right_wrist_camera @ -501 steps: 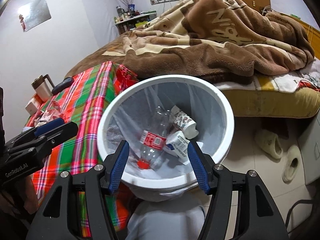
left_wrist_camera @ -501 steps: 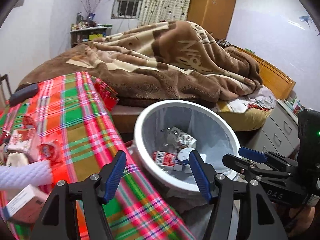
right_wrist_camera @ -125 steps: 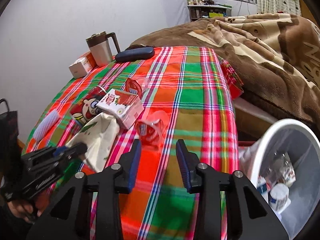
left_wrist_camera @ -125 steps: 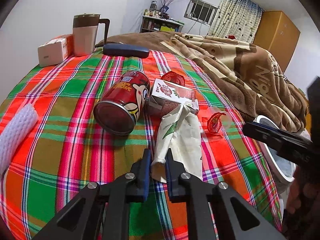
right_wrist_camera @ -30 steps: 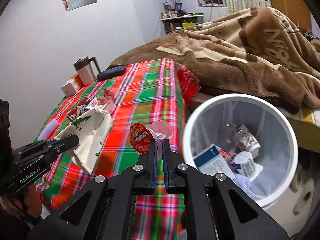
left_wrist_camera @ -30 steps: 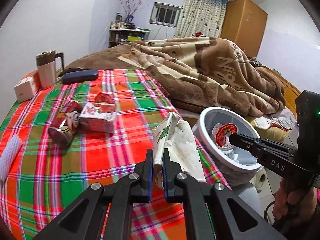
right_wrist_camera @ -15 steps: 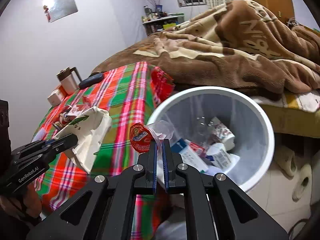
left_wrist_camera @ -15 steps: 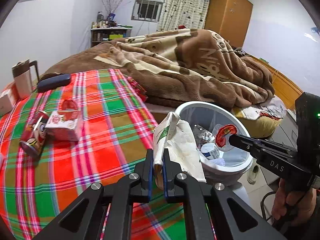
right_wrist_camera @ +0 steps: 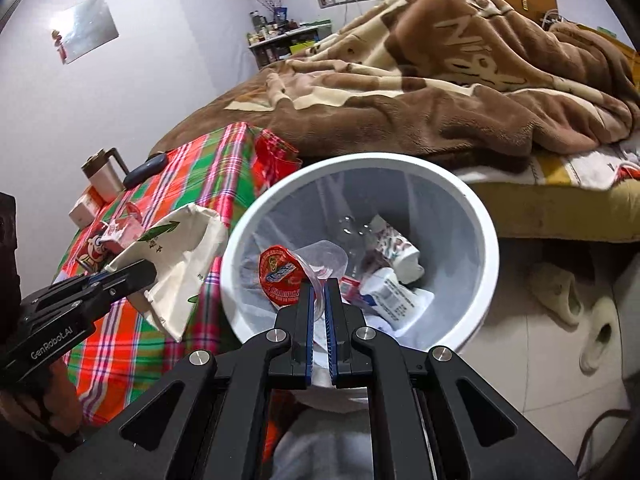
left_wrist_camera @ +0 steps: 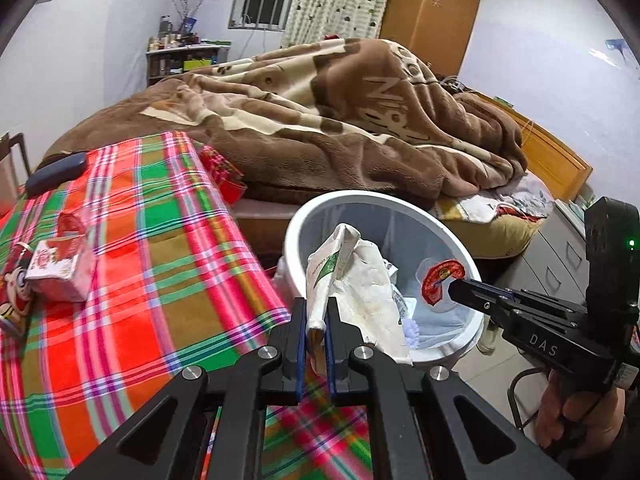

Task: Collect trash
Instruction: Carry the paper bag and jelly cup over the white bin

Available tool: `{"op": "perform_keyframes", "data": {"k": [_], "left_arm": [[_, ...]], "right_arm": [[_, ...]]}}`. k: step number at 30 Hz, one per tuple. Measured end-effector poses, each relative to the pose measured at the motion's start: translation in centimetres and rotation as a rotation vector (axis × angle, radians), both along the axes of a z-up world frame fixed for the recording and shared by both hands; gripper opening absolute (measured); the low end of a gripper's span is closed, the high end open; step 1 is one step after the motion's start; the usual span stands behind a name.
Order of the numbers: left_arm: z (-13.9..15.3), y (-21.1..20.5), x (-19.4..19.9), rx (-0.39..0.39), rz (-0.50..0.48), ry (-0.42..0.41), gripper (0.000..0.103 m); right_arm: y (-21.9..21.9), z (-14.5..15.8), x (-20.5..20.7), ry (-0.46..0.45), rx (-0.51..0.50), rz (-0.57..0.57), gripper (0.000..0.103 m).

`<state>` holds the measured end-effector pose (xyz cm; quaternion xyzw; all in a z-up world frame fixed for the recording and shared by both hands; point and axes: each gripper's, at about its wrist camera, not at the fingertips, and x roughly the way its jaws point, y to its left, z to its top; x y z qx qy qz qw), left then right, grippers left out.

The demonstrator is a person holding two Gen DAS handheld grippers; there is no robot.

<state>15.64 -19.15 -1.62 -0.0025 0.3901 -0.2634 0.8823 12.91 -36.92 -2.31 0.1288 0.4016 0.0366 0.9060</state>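
Note:
My left gripper [left_wrist_camera: 316, 312] is shut on a crumpled white paper bag [left_wrist_camera: 356, 280] with green print, held at the near rim of the white trash bin [left_wrist_camera: 320, 208]. The bag also shows in the right wrist view [right_wrist_camera: 180, 256], left of the bin [right_wrist_camera: 492, 240]. My right gripper [right_wrist_camera: 319, 294] is shut on a clear plastic cup with a red foil lid [right_wrist_camera: 280, 276], held over the bin's opening. The cup also shows in the left wrist view [left_wrist_camera: 440, 284]. The bin holds cartons and a bottle [right_wrist_camera: 392, 272].
A table with a red and green plaid cloth [left_wrist_camera: 140, 280] stands left of the bin, with a small red and white carton [left_wrist_camera: 56, 268], a red can [left_wrist_camera: 10, 292] and a dark case [left_wrist_camera: 56, 172]. A bed with a brown blanket [left_wrist_camera: 340, 120] lies behind. Slippers [right_wrist_camera: 572, 300] lie on the floor.
Both grippers have moved from above the table toward the bin. The cup now hangs over the bin's opening and the bag is at its near rim.

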Motion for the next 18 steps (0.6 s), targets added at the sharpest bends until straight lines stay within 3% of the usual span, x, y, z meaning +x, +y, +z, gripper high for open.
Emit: {"op": "perform_keyframes", "data": {"k": [15, 18], "left_arm": [[-2.3, -3.9, 2.4, 0.0, -0.071, 0.059, 0.008], [-2.3, -4.2, 2.8, -0.009, -0.078, 0.062, 0.01]], "right_arm": [[-2.3, -1.6, 0.6, 0.079, -0.001, -0.064, 0.006], [-2.4, -1.6, 0.5, 0.075, -0.001, -0.071, 0.01]]}}
